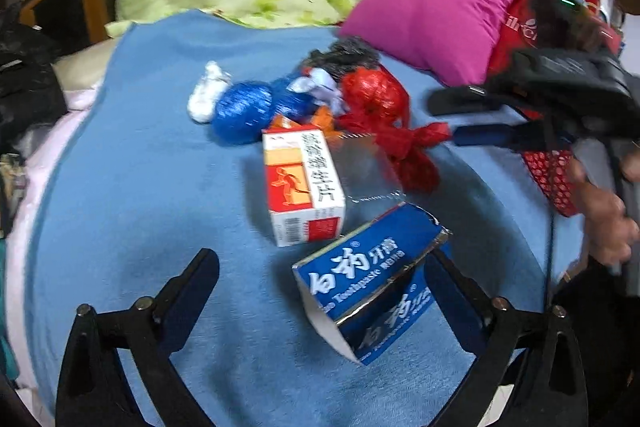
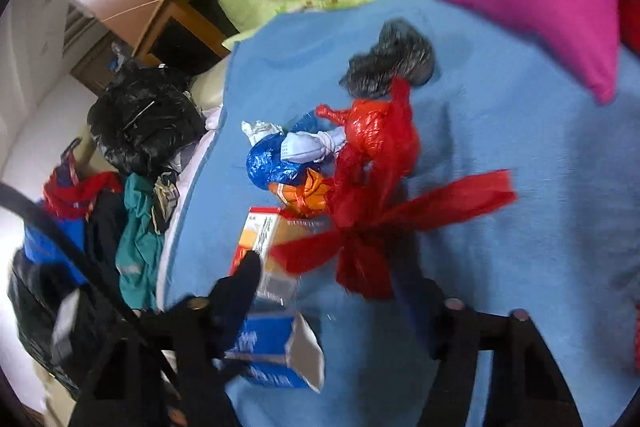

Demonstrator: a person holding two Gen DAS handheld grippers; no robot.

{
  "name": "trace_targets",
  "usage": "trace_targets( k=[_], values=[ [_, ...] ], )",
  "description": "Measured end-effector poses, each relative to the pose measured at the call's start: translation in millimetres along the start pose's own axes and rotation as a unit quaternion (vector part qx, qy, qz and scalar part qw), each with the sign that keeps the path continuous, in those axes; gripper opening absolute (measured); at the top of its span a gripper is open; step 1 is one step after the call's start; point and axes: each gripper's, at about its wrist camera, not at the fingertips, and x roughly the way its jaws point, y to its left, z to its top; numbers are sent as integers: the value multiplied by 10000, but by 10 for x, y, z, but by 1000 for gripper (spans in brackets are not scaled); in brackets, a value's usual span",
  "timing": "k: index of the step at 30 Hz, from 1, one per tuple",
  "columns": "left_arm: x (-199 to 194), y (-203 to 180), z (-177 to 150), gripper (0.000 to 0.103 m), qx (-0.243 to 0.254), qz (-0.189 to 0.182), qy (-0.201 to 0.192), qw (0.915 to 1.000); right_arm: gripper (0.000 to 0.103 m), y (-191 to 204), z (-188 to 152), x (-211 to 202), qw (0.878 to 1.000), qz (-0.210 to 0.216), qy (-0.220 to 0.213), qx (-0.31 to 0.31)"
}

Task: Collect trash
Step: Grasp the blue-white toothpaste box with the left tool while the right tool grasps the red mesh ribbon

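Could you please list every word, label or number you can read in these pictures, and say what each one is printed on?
"白药 牙膏" and "Toothpaste": on the blue toothpaste box, in the left wrist view.
Vertical black Chinese characters on the red and white medicine box: too blurred to read for certain.
Barcode and small print on that box's end: too small to read.
White letters on the red bag behind the pink pillow: partly hidden, unreadable.
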Motion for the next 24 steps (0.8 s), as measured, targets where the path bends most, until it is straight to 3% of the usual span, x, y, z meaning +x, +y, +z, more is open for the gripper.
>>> trace_targets(
  k=[2, 5, 8, 11, 15, 20, 22, 24],
  values=[
    [70, -11, -7, 92, 43, -186, 141, 9997, 63, 6, 52, 168, 9998, -164, 130, 28],
    [131, -29, -18, 82, 84, -352, 267, 9990, 48, -64, 96, 392, 9987, -365, 290, 202],
    [139, -54, -31, 76, 151, -473, 256, 9984, 45, -171, 97, 539, 9961, -742, 324, 350],
    [121, -90, -54, 71, 247, -508, 221, 9982, 39, -273, 90, 572, 9968, -455, 319, 574],
    [84, -124, -72, 59, 310, -625, 145, 9975, 33, -191, 73, 521, 9983, -496, 194, 223],
    [-19, -131, -85, 48, 344, -681, -65, 9971, 32, -136, 18, 305, 9990, -449, -15, 60],
    [-65, -130, -96, 38, 335, -670, -148, 9971, 32, -105, -20, 148, 9991, -386, -168, -62],
    [-92, -130, -100, 38, 334, -705, -193, 9968, 32, -52, -62, 2, 9985, -391, -329, -217]
  ],
)
